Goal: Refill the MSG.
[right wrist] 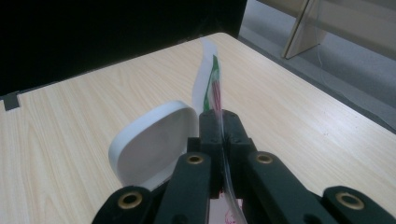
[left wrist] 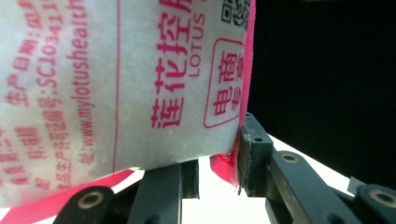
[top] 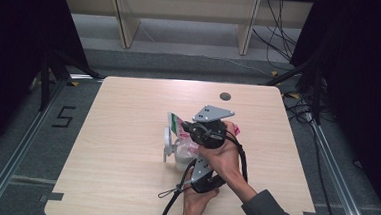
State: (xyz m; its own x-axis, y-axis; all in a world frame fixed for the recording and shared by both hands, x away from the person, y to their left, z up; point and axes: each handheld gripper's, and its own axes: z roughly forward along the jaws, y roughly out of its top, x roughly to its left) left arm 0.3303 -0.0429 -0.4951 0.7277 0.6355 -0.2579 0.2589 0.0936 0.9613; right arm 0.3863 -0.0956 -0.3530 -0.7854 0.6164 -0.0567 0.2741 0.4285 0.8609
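from above, i have both hands bunched near the middle of the wooden table point(top: 127, 133), and between them a printed plastic bag point(top: 185, 146) stands over a white container with its lid point(top: 167, 136) flipped open. the right gripper point(top: 186, 128) sits higher, at the bag's torn top strip point(top: 174, 122); the left gripper point(top: 191, 163) comes in lower, from my side. i reckon that split is deliberate: one holds the mouth, one steadies the body, so the contents can go into the container.

in the left gripper view, the bag point(left wrist: 116, 84) looms close, white with pink lettering. its lower pink edge hangs between the jaws, lying against the right jaw; the left one stands a little apart from it, so i cannot tell whether they truly pinch it.

in the right gripper view, the jaws are pressed together on the thin clear film of the bag's top, whose green-and-red strip point(right wrist: 212, 84) sticks up past the tips. the open lid point(right wrist: 149, 140) is just beside them, on the left.
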